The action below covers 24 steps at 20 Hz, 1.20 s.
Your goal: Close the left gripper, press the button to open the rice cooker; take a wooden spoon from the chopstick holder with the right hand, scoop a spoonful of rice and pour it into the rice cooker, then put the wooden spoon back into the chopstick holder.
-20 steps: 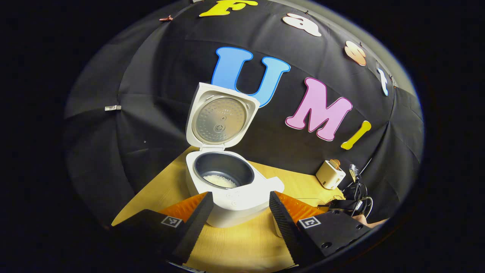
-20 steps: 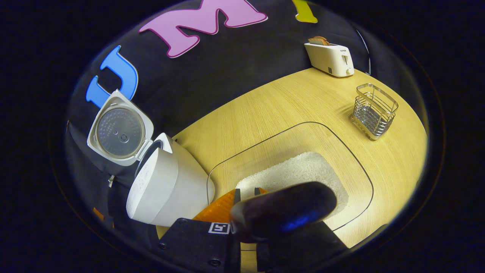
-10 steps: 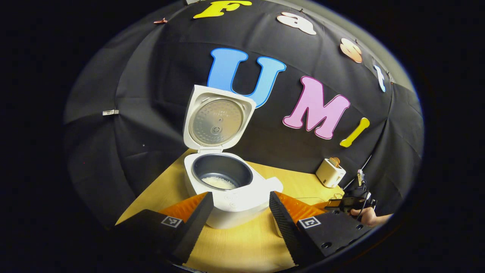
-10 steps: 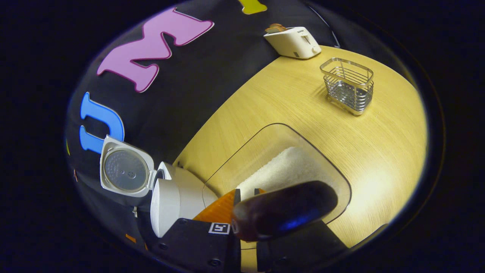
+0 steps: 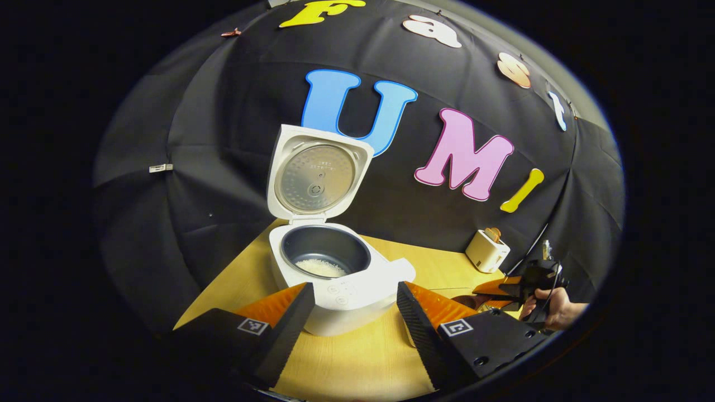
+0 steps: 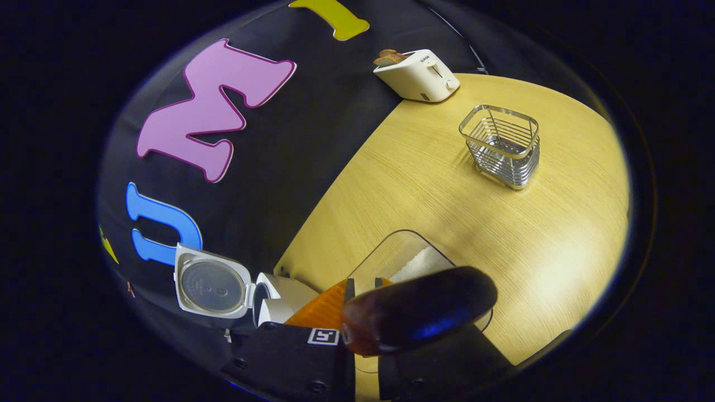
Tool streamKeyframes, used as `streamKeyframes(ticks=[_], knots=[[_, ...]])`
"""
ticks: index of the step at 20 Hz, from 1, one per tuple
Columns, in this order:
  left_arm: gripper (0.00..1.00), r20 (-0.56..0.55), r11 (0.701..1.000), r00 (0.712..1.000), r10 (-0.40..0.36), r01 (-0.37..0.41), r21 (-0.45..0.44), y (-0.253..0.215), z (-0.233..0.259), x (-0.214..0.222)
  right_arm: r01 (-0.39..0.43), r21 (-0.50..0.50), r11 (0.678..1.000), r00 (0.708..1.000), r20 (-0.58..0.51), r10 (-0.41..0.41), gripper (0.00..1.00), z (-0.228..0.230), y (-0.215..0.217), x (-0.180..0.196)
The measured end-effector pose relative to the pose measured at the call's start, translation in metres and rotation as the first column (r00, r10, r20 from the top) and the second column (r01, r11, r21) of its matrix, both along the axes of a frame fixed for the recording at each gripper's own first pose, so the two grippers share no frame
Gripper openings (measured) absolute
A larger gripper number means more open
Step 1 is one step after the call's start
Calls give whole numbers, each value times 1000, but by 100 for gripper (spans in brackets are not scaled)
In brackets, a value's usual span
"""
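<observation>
Jaws clamp wooden spoon (image 6: pixel 419 317) | toaster (image 6: pixel 418 74) (far corner) | chopstick holder (image 6: pixel 500 144) unobstructed

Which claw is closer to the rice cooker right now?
Left. The left claw sits open right in front of the rice cooker; the right claw, holding the wooden spoon, is farther off toward the toaster.

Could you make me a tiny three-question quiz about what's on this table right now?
1. True or false: the rice cooker has its lid up.
2. What does the right claw grip?
A. wooden spoon
B. toast
3. Fill in: the wire chopstick holder stands upright near the ____.

Key: 1 true; 2 A; 3 toaster.
</observation>
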State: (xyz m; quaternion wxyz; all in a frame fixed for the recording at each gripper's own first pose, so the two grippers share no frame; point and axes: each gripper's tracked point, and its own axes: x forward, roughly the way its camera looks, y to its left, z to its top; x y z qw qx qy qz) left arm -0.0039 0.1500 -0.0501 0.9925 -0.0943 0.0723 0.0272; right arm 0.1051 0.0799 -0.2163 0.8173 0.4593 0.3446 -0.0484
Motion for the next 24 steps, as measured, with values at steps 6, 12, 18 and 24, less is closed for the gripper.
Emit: streamKeyframes(ticks=[6,12,18,24], knots=[[96,4,1000,1000,13,-13,-8,4,2,-2,-5,45,999,999,48,3,9,42,6,15],[95,0,999,999,44,-44,-31,15,0,-11,-61,82,995,993,103,53,9,82,32,29],[96,-17,994,996,87,-88,-71,34,-12,-33,-103,104,989,988,130,89,9,109,68,48],[92,-24,977,984,174,-176,-121,72,-18,-51,-173,123,977,976,156,153,9,128,127,74]])
